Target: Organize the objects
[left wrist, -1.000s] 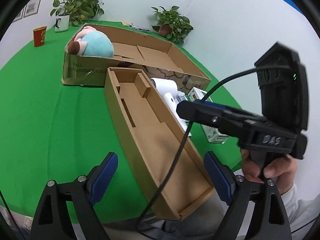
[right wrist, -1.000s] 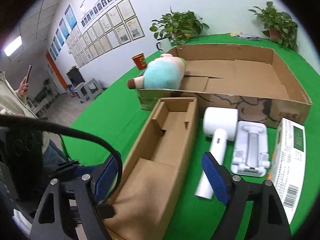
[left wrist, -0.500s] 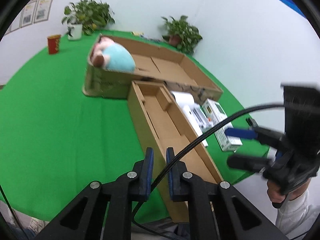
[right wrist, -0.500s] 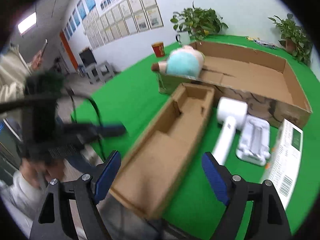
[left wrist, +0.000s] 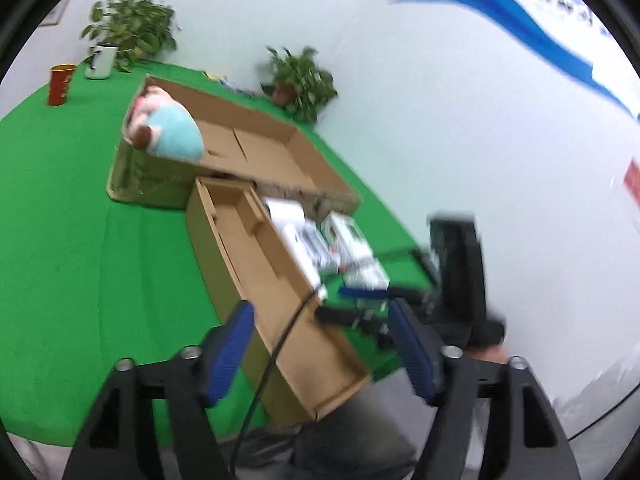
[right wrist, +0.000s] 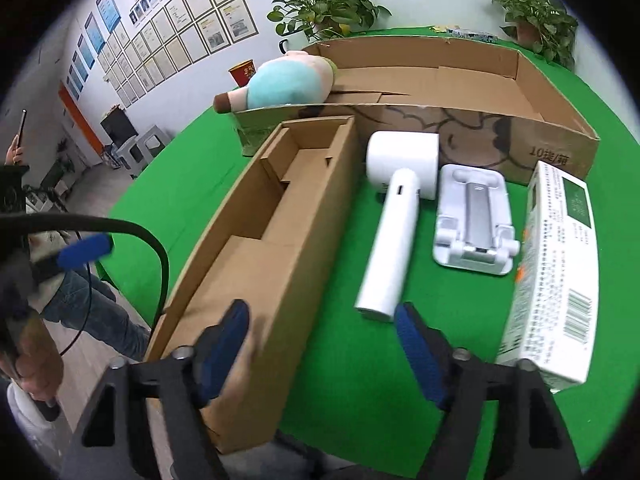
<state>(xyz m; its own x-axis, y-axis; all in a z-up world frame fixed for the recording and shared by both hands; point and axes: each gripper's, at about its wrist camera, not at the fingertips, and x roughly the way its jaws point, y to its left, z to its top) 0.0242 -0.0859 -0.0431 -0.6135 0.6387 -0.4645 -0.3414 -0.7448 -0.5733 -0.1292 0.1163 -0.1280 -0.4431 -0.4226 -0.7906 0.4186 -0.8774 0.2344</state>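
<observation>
While the white hair dryer [right wrist: 394, 216] lies on the green table [right wrist: 352, 360] just right of the long cardboard tray [right wrist: 260, 240], I hold both grippers spread and empty.
My right gripper [right wrist: 322, 344] hovers near its handle; my left gripper [left wrist: 322, 350] hangs over the tray's near end; phone stand [right wrist: 474, 220] and white carton [right wrist: 556, 272] lie farther right.

Left gripper [left wrist: 322, 350]: jaws spread wide, blue-padded fingers [left wrist: 230, 346] apart, nothing between them. Right gripper [right wrist: 322, 350]: jaws likewise parted, empty, held level in a bare hand [left wrist: 486, 354] at lower right of the left wrist view.
</observation>
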